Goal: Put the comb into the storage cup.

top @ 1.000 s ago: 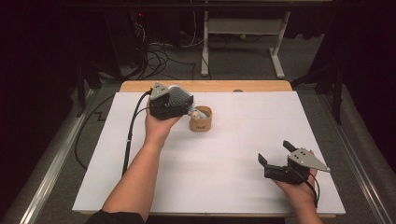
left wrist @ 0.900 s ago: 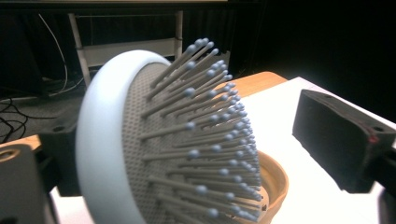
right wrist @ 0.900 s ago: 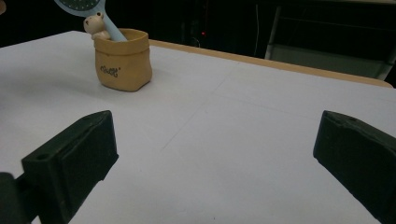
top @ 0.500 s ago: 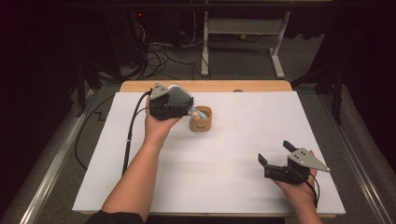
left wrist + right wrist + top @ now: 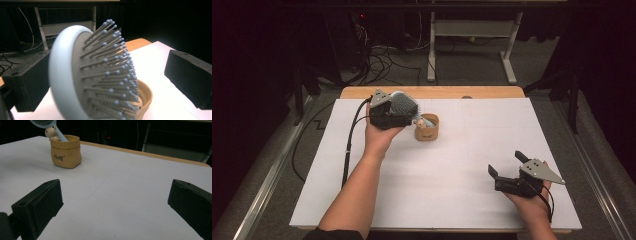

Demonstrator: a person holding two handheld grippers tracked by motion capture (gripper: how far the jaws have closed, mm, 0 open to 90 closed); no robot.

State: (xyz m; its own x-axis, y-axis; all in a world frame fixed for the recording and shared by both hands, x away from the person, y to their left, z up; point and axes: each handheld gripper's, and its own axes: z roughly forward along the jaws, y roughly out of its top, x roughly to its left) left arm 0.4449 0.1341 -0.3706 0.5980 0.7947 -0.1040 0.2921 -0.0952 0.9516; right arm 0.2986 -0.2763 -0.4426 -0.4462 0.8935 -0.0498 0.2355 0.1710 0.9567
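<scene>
The left gripper [image 5: 404, 111] is held above the far left part of the white table [image 5: 472, 150], the forearm reaching straight up the table and the hand cupped under the gripper body. Its jaws have just been opening and now stand wide, one on each side of the pale blue hairbrush [image 5: 82, 75] head; the pads stand clear of it. The brush leans with its handle down in a small tan pot [image 5: 427, 128] just in front of and below the jaws; a little bear figure [image 5: 51, 133] sits at the pot's rim. The right gripper [image 5: 508, 170] rests low near the table's near right edge, well apart from the pot, wrist bent inward, jaws spread wide with nothing between them.
</scene>
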